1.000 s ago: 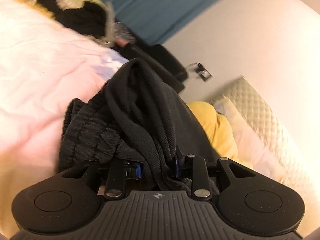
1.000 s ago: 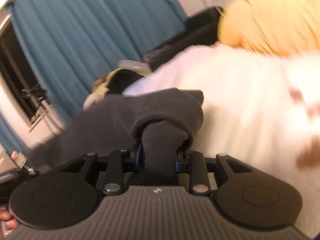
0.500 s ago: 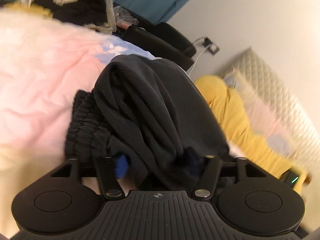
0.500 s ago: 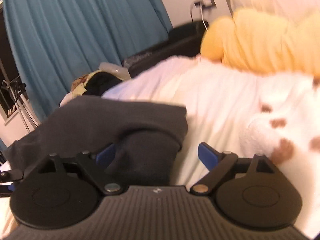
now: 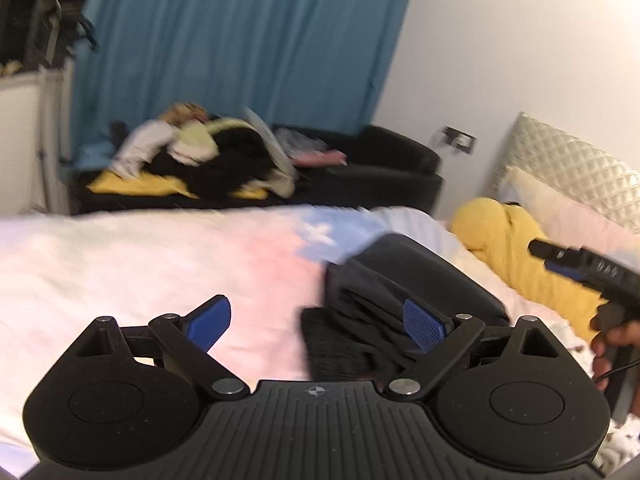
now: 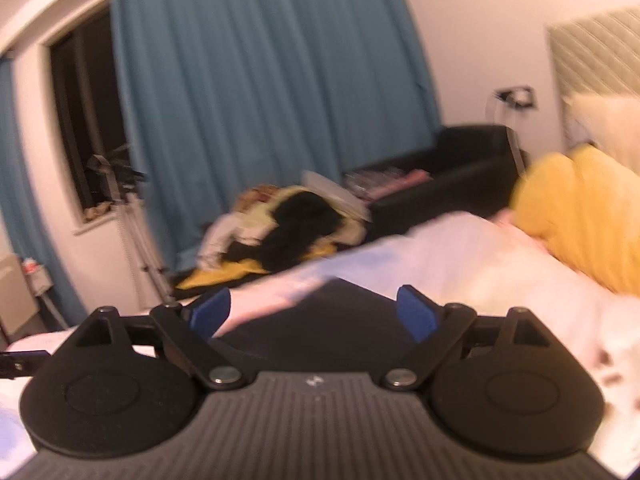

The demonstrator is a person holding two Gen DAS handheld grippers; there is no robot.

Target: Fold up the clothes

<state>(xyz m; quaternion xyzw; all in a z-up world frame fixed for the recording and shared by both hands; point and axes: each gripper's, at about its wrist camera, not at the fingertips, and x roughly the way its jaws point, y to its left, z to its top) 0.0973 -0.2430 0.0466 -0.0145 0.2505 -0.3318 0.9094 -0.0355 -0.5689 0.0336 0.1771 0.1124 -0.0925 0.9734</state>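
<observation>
The left tongs (image 5: 318, 322) are spread wide, their blue-padded fingers (image 5: 210, 322) holding nothing. The folded dark grey ribbed-knit garment (image 5: 404, 304) lies on the pale pink-and-white bed cover (image 5: 140, 272), just beyond the right finger of the left tongs and free of both pads. The right tongs (image 6: 312, 312) are likewise spread and empty, hovering near the same dark garment (image 6: 320, 320), which fills the near space between their fingers. In the left wrist view the right tongs (image 5: 580, 268) reach in from the right edge, over a mustard-yellow cushion (image 5: 516, 248). Far across the room, a heap of mixed clothes (image 5: 200, 160) sits on a black sofa (image 5: 400, 164) before teal curtains (image 5: 240, 40).
</observation>
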